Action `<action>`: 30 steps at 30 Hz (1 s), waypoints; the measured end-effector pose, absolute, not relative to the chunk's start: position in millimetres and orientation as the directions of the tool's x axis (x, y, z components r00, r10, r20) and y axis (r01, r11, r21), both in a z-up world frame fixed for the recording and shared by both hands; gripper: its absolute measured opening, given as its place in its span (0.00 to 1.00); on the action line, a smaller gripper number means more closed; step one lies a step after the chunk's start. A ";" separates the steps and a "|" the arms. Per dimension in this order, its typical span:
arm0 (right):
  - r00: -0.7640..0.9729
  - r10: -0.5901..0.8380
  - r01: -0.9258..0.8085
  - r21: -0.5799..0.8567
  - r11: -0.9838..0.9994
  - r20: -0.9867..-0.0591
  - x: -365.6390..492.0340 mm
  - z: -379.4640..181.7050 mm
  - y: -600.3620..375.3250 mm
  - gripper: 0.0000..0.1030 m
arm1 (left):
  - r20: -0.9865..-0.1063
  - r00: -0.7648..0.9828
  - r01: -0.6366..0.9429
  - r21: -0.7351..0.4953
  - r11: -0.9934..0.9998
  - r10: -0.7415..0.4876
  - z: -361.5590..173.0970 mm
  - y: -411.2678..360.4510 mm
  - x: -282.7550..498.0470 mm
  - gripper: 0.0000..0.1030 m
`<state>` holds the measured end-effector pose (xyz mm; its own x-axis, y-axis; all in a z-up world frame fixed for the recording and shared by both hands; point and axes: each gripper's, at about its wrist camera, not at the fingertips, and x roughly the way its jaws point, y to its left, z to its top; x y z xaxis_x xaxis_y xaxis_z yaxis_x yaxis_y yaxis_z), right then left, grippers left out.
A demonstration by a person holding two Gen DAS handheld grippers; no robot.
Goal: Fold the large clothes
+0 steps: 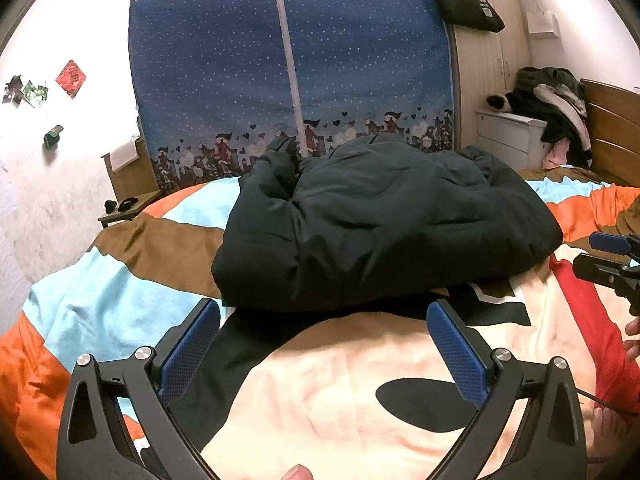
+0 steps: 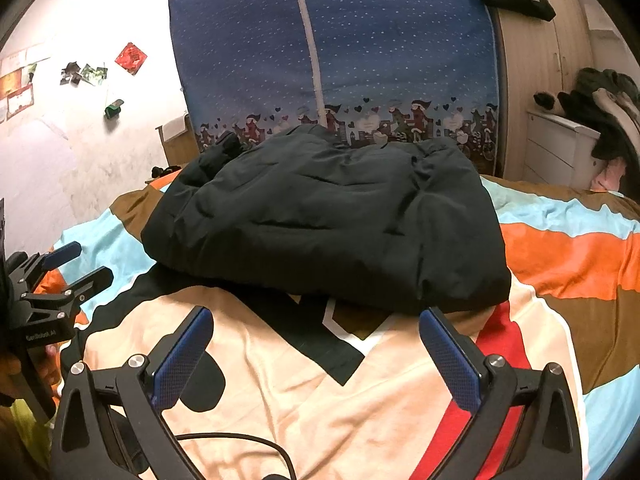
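A bulky dark padded jacket lies in a folded heap on the bed, also filling the middle of the right wrist view. My left gripper hovers just short of the jacket's near edge, open, with nothing between its blue pads. My right gripper is likewise open and empty, a little back from the jacket's near edge. Each gripper shows in the other's view: the right gripper at the right edge, the left gripper at the left edge.
The bed is covered by a colourful cartoon blanket in cream, orange, blue and brown. A blue starry fabric wardrobe stands behind the bed. A white drawer unit with piled clothes is at the right. A black cable trails over the blanket.
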<state>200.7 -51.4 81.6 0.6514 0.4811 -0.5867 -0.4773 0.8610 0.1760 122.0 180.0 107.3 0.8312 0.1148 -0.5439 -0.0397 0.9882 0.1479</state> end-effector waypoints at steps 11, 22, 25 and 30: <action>0.647 0.484 -0.479 0.180 0.859 -0.589 201.8 81.5 -52.4 1.00 | -0.546 0.831 -0.035 0.148 0.988 0.111 106.6 180.3 121.6 0.98; 0.647 0.484 -0.478 0.182 0.860 -0.589 201.2 81.0 -51.5 1.00 | -0.546 0.831 -0.035 0.149 0.988 0.112 106.3 180.0 121.3 0.98; 0.648 0.484 -0.477 0.182 0.860 -0.589 201.4 80.9 -51.2 1.00 | -0.546 0.830 -0.034 0.149 0.988 0.111 106.2 180.2 121.4 0.98; 0.648 0.483 -0.476 0.183 0.860 -0.589 201.4 81.0 -50.7 1.00 | -0.548 0.829 -0.032 0.152 0.988 0.111 105.1 181.2 120.6 0.98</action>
<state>201.4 -50.7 81.0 0.6476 0.4831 -0.5893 -0.4757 0.8605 0.1825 120.6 181.2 105.1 0.8288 0.1112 -0.5484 -0.0320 0.9879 0.1519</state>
